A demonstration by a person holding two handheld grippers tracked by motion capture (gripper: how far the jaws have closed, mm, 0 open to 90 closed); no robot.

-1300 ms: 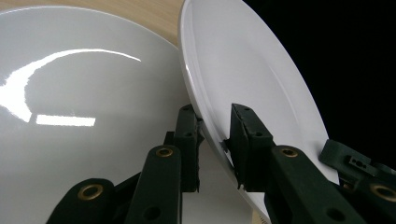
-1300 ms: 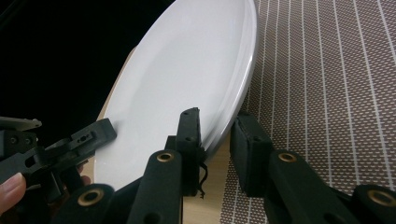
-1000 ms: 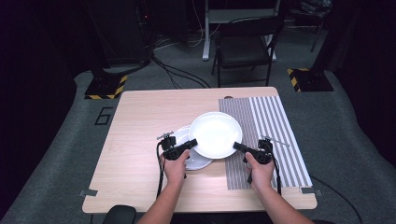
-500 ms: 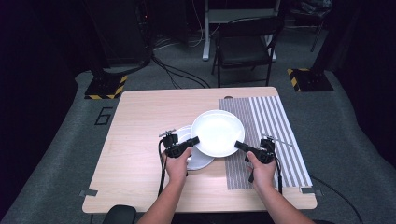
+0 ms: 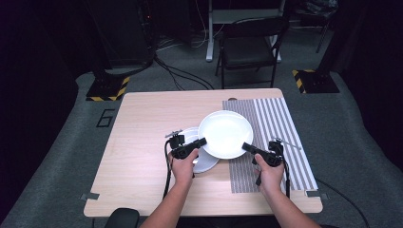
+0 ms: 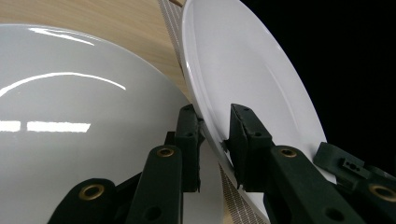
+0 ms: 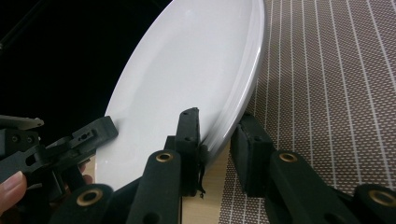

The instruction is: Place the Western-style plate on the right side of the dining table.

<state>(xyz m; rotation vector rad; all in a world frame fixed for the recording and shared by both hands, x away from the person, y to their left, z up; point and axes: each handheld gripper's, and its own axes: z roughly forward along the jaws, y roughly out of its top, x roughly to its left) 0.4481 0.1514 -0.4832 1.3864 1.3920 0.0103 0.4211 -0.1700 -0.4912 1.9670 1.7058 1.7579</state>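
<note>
While both jaws clamp the white plate (image 5: 225, 133), the wooden table (image 5: 142, 142) bears a striped mat (image 5: 280, 128); dark room beyond.

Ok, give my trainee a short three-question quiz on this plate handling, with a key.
1. True or false: both hand-held grippers clamp the rim of the large white plate.
2. What lies partly under that plate on its left? A) smaller white plate B) bowl C) cup
3. What covers the table's right part?

Key:
1. True: left hand-held gripper and right hand-held gripper grip opposite edges.
2. A, the smaller white plate.
3. A striped placemat on the wooden table.
</note>
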